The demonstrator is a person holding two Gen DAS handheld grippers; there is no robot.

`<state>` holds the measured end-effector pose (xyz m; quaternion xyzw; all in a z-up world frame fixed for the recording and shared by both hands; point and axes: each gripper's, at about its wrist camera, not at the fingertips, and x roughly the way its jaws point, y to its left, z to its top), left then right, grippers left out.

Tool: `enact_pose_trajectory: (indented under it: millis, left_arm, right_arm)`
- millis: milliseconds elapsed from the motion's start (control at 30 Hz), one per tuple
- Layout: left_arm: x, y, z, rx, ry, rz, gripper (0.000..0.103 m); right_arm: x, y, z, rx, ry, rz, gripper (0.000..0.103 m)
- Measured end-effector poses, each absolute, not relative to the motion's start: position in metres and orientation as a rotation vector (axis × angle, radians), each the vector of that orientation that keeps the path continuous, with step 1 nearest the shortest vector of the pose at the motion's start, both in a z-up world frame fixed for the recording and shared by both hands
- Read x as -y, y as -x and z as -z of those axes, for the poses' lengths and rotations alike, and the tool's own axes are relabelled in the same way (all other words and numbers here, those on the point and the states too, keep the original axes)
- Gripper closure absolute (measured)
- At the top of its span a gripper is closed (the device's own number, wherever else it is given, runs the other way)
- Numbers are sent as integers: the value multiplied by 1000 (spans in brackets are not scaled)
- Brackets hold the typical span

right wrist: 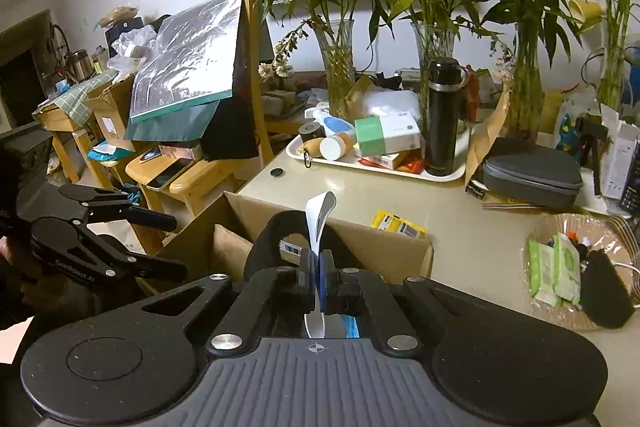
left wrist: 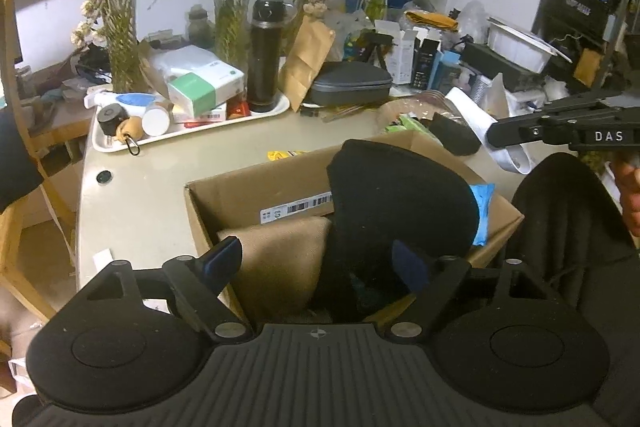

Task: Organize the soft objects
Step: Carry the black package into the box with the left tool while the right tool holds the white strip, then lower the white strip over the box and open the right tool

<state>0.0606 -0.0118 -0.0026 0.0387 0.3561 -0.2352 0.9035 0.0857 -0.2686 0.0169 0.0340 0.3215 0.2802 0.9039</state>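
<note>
An open cardboard box (left wrist: 256, 179) (right wrist: 384, 231) sits at the table's near edge. Inside lie a tan cushion (left wrist: 280, 259) (right wrist: 228, 247), a black soft piece (left wrist: 400, 195) (right wrist: 264, 243) and a blue packet (left wrist: 482, 211). My left gripper (left wrist: 316, 261) (right wrist: 172, 245) hangs open over the box, one finger by the cushion and one against the black piece, pressing on nothing. My right gripper (right wrist: 318, 259) (left wrist: 496, 139) is shut on a thin white soft strip (right wrist: 320, 219) (left wrist: 472, 115) that stands up from its pads, above the box's right side.
A white tray (left wrist: 100, 143) (right wrist: 376, 167) carries a black bottle (left wrist: 266, 55) (right wrist: 442, 115), boxes and small jars. Behind it are glass vases, a grey case (left wrist: 352, 83) (right wrist: 532, 167) and a bowl of wipes (right wrist: 556, 267). Black cloth (left wrist: 568, 219) lies right of the box, and wooden chairs (right wrist: 188, 179) stand to the left.
</note>
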Motion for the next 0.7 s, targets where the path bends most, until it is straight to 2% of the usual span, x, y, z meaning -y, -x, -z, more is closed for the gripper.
enact_pose_trajectory:
  millis: [700]
  left_arm:
    - [-30,-38,0,-673,-14,384,20]
  right_arm:
    - [227,-82,-25,-684,-82,-696,99]
